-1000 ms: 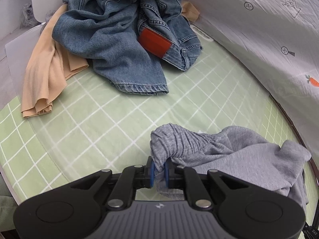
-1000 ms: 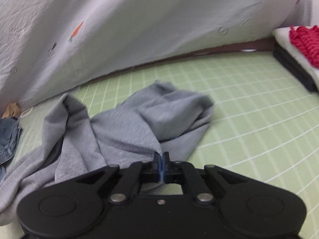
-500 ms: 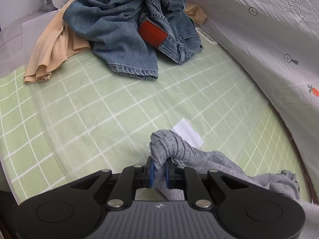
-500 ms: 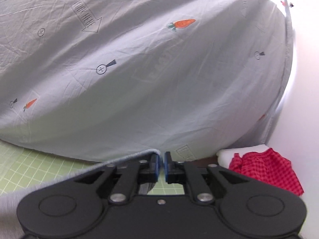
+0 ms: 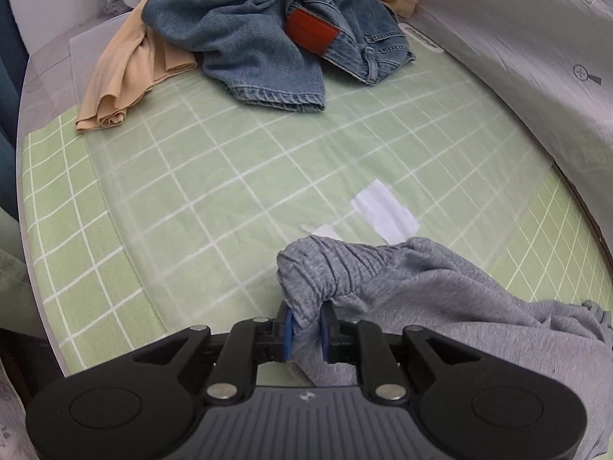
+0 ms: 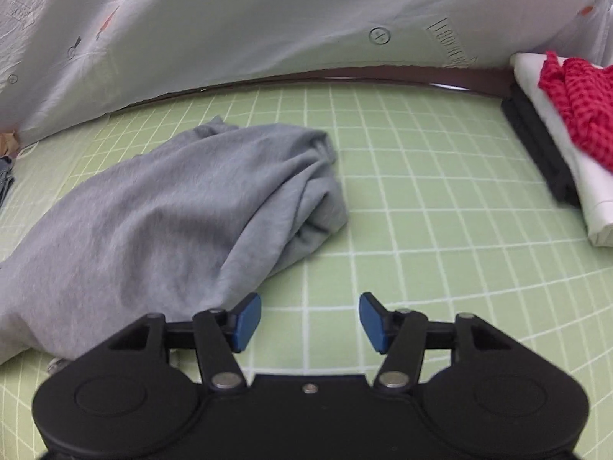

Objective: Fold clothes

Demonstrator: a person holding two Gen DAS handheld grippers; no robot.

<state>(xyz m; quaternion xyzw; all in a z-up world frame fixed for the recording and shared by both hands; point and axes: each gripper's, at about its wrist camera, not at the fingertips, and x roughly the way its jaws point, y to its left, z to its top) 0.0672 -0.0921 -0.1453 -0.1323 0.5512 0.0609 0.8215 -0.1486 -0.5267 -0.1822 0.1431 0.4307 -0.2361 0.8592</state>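
Observation:
A grey knit garment (image 5: 421, 287) lies bunched on the green checked cloth (image 5: 191, 191). My left gripper (image 5: 306, 331) is shut on a ribbed edge of it, low over the cloth. In the right wrist view the same grey garment (image 6: 184, 207) lies in a loose heap on the cloth (image 6: 421, 207). My right gripper (image 6: 309, 322) is open and empty just above the cloth, with its left finger at the garment's near right edge.
A pile of blue jeans (image 5: 268, 27) and a beige garment (image 5: 130, 73) lie at the far end. White paper pieces (image 5: 383, 214) lie on the cloth. A white printed sheet (image 6: 268, 19) hangs behind. A folded stack with a red checked item (image 6: 574, 111) sits right.
My right gripper has let go of the grey garment, opened and come down near the cloth. The garment has settled into a heap. My left gripper has kept its hold.

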